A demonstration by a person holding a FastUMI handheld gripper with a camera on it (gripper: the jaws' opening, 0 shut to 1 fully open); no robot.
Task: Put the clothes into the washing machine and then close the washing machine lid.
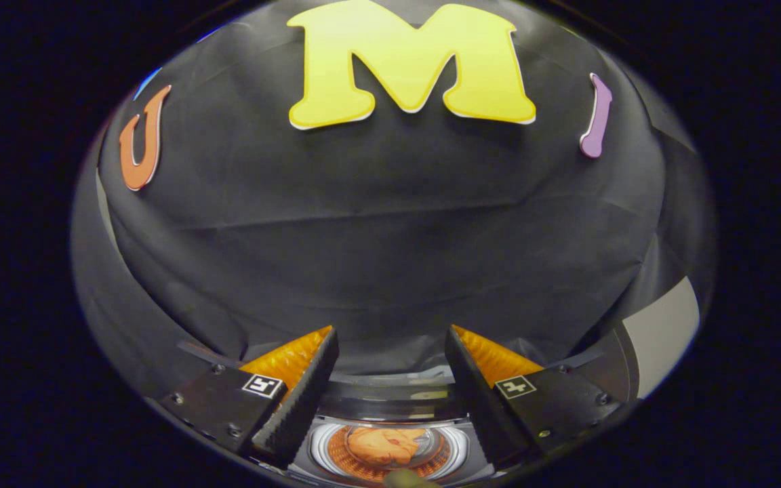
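My gripper (390,339) is open, its two fingers spread wide with nothing between them. Below and between the fingers I see the washing machine (390,407) from above, its top a pale grey. Its round drum opening (385,451) shows a ribbed inner wall, and an orange piece of clothing (384,444) lies crumpled inside it. The machine's back edge and what seems to be its raised lid (390,392) run across just beyond the drum. The gripper hangs above the machine and touches neither it nor the clothing.
The black cloth wall of the booth rises right behind the machine. A pale grey panel (662,335) stands to the right of the right finger, at the wall's edge.
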